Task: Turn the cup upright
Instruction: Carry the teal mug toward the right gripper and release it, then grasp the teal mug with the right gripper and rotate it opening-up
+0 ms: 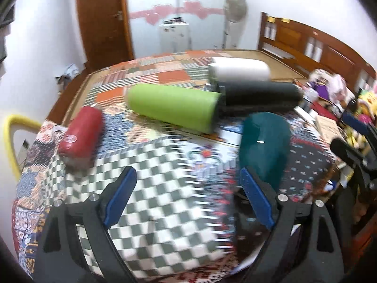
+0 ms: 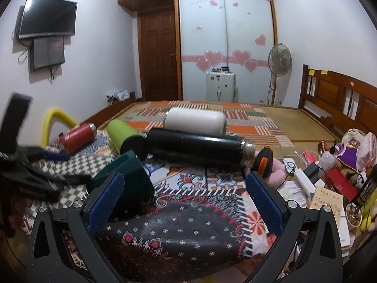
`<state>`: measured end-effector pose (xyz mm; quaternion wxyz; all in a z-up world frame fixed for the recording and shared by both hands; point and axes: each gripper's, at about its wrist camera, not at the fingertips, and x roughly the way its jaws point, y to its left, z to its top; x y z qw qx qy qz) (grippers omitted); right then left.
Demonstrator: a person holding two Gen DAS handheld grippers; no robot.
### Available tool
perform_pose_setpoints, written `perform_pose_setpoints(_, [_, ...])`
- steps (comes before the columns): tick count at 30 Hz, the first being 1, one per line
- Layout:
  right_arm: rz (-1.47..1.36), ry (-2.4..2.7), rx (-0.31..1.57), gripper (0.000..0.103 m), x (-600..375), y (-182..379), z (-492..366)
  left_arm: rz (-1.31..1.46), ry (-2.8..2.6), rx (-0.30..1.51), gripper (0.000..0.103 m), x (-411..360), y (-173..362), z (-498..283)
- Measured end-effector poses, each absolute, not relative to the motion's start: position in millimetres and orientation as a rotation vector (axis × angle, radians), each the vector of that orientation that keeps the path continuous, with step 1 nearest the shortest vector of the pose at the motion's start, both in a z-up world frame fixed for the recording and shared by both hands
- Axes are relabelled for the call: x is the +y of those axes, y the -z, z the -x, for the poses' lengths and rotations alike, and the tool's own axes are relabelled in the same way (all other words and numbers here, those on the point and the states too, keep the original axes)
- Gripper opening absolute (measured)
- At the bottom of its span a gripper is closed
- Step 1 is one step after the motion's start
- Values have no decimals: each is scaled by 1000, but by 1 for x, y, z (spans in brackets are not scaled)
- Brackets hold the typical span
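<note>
Several cups lie on their sides on a patchwork cloth (image 1: 165,165): a red cup (image 1: 81,136), a green cup (image 1: 174,108), a black flask (image 1: 259,99), a white cup (image 1: 240,70) and a dark teal cup (image 1: 264,146). My left gripper (image 1: 186,193) is open and empty, with the teal cup just beyond its right finger. My right gripper (image 2: 183,193) is open and empty; the teal cup (image 2: 127,176) lies by its left finger. The black flask (image 2: 195,148), green cup (image 2: 124,136), red cup (image 2: 75,139) and white cup (image 2: 195,120) lie farther off. The left gripper's body (image 2: 21,155) shows blurred at the left.
A cluttered side area at the right holds a booklet (image 2: 327,202), a red box (image 2: 339,184), cables and a pink item (image 2: 278,172). A yellow chair back (image 2: 54,120) stands at the left. A wooden headboard (image 2: 341,101), a fan (image 2: 280,61) and a wardrobe stand behind.
</note>
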<state>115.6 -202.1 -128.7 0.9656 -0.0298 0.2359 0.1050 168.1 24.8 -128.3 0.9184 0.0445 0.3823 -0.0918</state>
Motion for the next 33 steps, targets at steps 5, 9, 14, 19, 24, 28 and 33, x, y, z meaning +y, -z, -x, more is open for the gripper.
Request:
perform_pose_setpoints(5, [94,-203,549,103,-192,148,-129,-65,174,839,90,34,152,-186])
perform_pose_setpoints(9, [119,-186,587,103,-188,157,-140,-62,214,855,90,26,166,-187])
perform_pose_setpoints(14, [149,-169,600,103,-185,161,-151,-59,254,851,90,18,172,-179])
perform_pose_setpoints(19, [172,-163,601,103,-183,159,-161,-42,276,836,90,8,169,-173])
perform_pose_setpoints(24, [195,-180,579,103,-178,148,-158,-22,307,825,90,1,169,-170])
perform_pose_setpoints(28, [157,-267,585,103,-173,136,-156,-31,279,800,90,4,166,-167])
perform_pose_setpoints(33, [160,-391,643,103,-154,129,-165,-53,203,749,90,20,158,-155])
